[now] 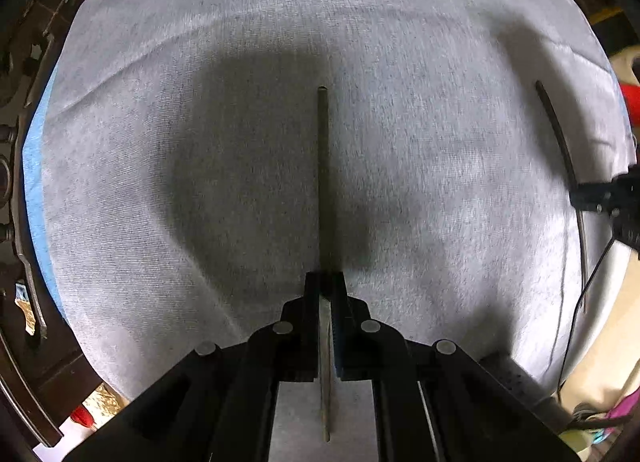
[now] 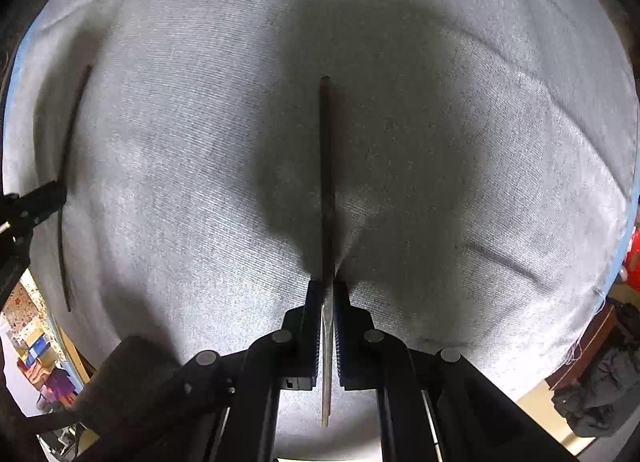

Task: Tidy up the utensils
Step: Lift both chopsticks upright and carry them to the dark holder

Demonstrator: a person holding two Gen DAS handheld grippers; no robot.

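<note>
Holding a thin dark utensil (image 1: 323, 182) in the left gripper (image 1: 325, 286), jaws closed narrow on its shaft, long end pointing straight ahead over the cloth (image 1: 200, 62), flatter end running back between the fingers (image 1: 310, 302). Plenty of bare grey cloth to either side and ahead; blue edge (image 1: 34, 166) of the cloth close at far left, dark furniture (image 1: 24, 62) beyond it. Seen at far right of the left view: the right gripper (image 1: 600, 196) clamped on its own utensil (image 1: 556, 130).

Gripping a second thin utensil (image 2: 326, 182) in the right gripper (image 2: 328, 290), jaws likewise pinched tight, dark slender end forward, pale flat metal end trailing back toward the camera. Cannot tell whether knife, fork or spoon for either piece; both viewed edge-on, whether resting on or just above the fabric unclear. Left gripper (image 2: 44, 194) at far left of the right view, well apart, the two utensils roughly parallel.

Underneath, a grey woven cloth with soft creases and broad shadows (image 2: 360, 62) under each tool. Past the cloth's right rim (image 2: 624, 222), a red object (image 2: 634, 262) and dark bundled fabric (image 2: 600, 382); cluttered room at lower left.
</note>
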